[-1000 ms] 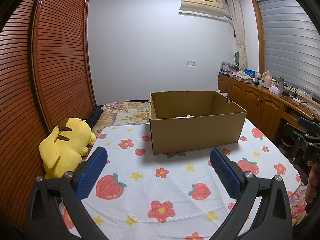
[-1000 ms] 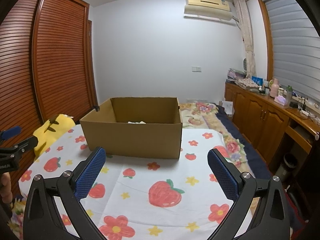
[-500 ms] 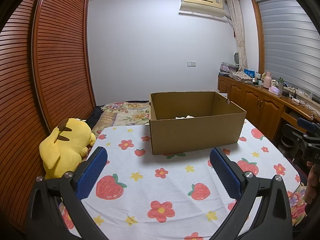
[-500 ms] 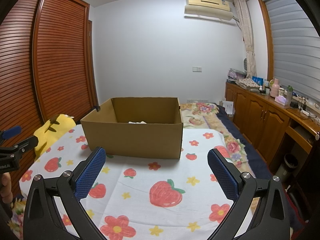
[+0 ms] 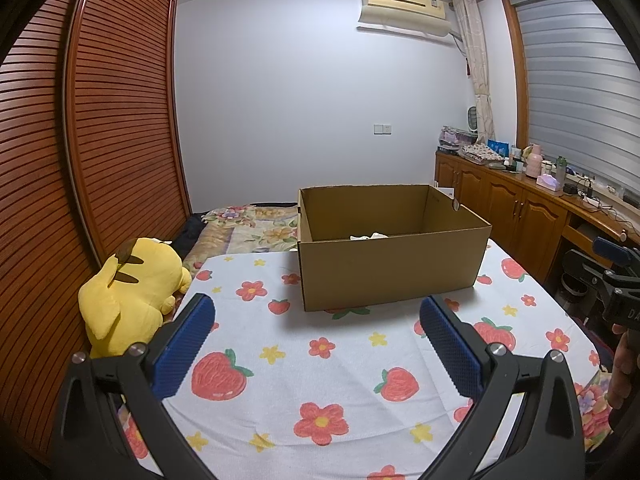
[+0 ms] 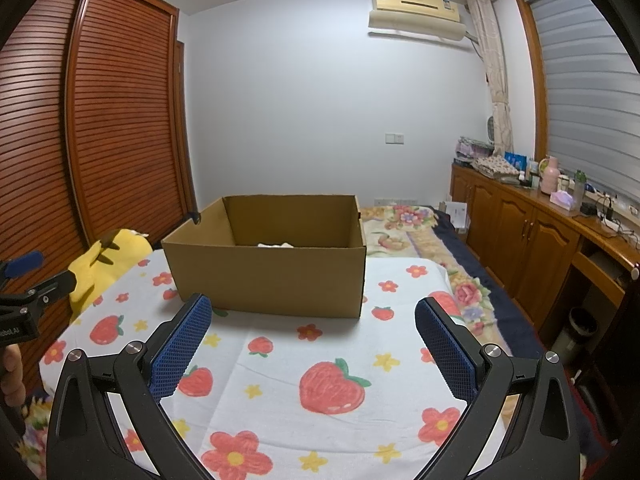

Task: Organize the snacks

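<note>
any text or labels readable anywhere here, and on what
"DA", cut off at the frame edge: on the right gripper's black body, seen from the left wrist.
"obotAI", its start cut off: on the left gripper's black body, seen from the right wrist.
Sticker on the air conditioner: too small to read.
Blue packet on the sideboard: too blurred to read.
Cardboard box: no print visible.

Cardboard box walls hide most of its white contents; countertop items too small.

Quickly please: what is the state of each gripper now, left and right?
Left gripper: open, holding nothing.
Right gripper: open, holding nothing.
</note>
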Demonstrator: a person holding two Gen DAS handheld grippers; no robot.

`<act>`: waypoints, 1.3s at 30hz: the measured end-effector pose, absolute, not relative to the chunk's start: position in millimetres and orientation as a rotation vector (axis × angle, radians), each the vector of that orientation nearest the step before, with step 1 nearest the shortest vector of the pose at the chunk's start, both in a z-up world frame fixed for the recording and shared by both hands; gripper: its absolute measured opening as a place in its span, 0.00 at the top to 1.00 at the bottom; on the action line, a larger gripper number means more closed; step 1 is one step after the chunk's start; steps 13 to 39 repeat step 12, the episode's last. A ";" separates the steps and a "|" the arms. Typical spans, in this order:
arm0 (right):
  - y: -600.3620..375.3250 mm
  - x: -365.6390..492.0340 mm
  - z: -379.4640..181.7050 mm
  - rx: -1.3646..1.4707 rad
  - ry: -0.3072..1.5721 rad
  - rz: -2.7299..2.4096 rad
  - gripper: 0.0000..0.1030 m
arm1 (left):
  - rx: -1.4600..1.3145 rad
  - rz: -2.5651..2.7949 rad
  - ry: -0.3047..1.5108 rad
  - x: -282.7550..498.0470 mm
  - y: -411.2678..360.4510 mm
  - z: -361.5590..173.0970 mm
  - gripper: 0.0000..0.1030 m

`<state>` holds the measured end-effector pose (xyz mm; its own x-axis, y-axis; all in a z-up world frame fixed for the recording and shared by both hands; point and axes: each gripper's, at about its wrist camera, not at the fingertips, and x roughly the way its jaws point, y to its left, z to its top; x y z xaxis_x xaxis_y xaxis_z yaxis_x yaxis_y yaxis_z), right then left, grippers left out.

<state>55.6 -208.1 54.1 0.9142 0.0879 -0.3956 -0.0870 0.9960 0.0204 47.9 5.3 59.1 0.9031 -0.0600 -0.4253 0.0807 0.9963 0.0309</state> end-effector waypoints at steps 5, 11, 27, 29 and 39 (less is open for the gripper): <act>-208.5 55.7 54.0 0.002 0.407 0.091 0.00 | 0.048 -0.072 0.438 47.8 5.4 58.7 0.00; -207.4 55.3 54.0 0.002 0.409 0.091 0.00 | 0.047 -0.071 0.438 47.7 4.6 59.3 0.00; -206.7 55.3 53.8 0.002 0.411 0.092 0.00 | 0.047 -0.071 0.439 47.7 4.7 59.2 0.00; -206.7 55.3 53.8 0.002 0.411 0.092 0.00 | 0.047 -0.071 0.439 47.7 4.7 59.2 0.00; -206.7 55.3 53.8 0.002 0.411 0.092 0.00 | 0.047 -0.071 0.439 47.7 4.7 59.2 0.00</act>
